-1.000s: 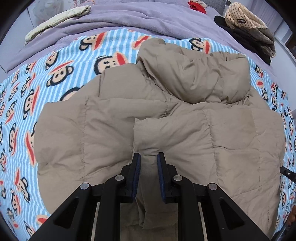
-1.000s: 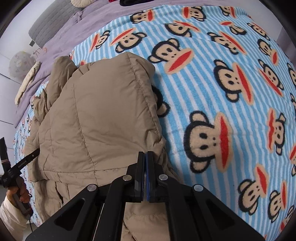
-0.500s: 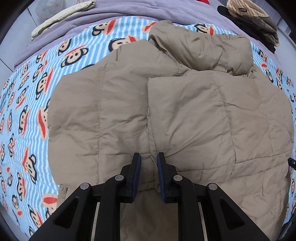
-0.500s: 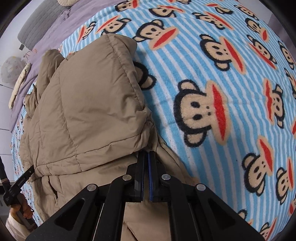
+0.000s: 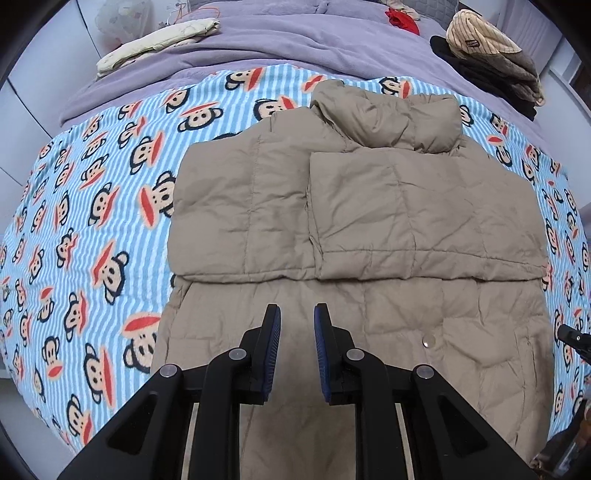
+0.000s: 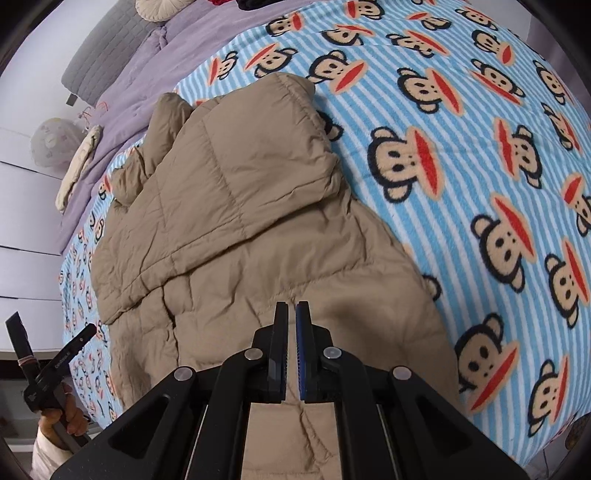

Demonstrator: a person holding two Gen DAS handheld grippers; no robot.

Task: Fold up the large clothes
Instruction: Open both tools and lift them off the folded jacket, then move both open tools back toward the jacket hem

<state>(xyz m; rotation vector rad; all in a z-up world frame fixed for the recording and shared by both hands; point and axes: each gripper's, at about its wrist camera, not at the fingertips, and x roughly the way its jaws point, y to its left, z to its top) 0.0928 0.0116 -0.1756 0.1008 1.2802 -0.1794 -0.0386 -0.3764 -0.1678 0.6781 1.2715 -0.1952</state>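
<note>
A tan quilted puffer jacket lies on a blue striped monkey-print blanket, collar at the far end, both sleeves folded across its chest. My left gripper hovers above the lower part of the jacket, jaws a narrow gap apart with nothing between them. In the right wrist view the jacket runs off to the left over the blanket. My right gripper hangs over the jacket's side near the hem, pads almost touching and holding nothing. The person's hand with the left gripper shows at lower left there.
A purple bedcover lies beyond the blanket. On it rest a folded cream garment, a red item and a pile of dark and striped clothes. A grey headboard stands at the far end.
Both grippers have pulled back and up from the jacket toward its hem. The folded sleeves stay flat on the chest, and more of the blanket shows around the jacket.
</note>
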